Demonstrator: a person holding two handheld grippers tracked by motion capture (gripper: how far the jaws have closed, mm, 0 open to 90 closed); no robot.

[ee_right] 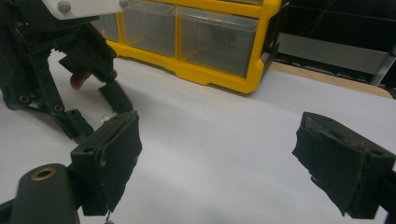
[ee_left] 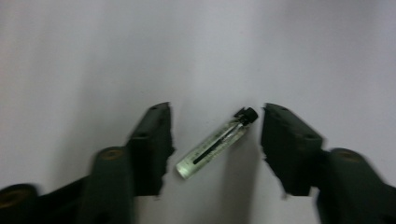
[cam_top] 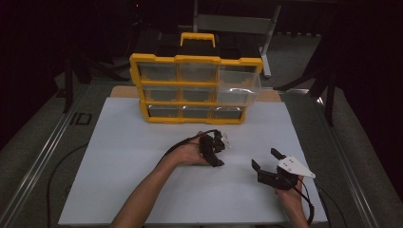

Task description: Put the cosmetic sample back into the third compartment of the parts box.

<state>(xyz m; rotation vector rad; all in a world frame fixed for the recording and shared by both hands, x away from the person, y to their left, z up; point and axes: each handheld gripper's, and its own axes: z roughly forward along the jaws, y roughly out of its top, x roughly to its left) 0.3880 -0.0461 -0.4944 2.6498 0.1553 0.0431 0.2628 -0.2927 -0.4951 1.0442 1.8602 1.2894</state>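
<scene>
So we see a white counter (cam_top: 142,180) with a yellow drawer organizer (cam_top: 195,88) standing at its far edge, clear drawers in three rows, black top with a yellow handle (cam_top: 197,38). The upper right drawer (cam_top: 237,83) sticks out farther than the others. Dark surroundings, a grey metal frame (cam_top: 237,23) behind the organizer. Nothing lies on the counter between the organizer and the hands.

We mark the left claw (cam_top: 216,149) near the counter's middle, held by the left hand (cam_top: 190,154), pointing down at the surface. In the left gripper view its jaws stand wide apart, empty, and a small clear glass vial (ee_left: 217,142) with a black cap (ee_left: 247,115) lies flat on the white surface between them. The vial runs diagonally, cap end just beside the right-side jaw in that view, bottom end just beside the left-side jaw; we cannot tell if either jaw touches it. A thin dark stick shows inside the glass.

The right claw (cam_top: 266,159) sits near the counter's right front, held by the right hand (cam_top: 290,192), grey three-cornered plate (cam_top: 294,167) on top. Jaws spread open, nothing between them but bare counter. It stays well apart from the vial. In the right gripper view we see the left claw (ee_right: 100,112) off to the left and the organizer's bottom drawers beyond.
</scene>
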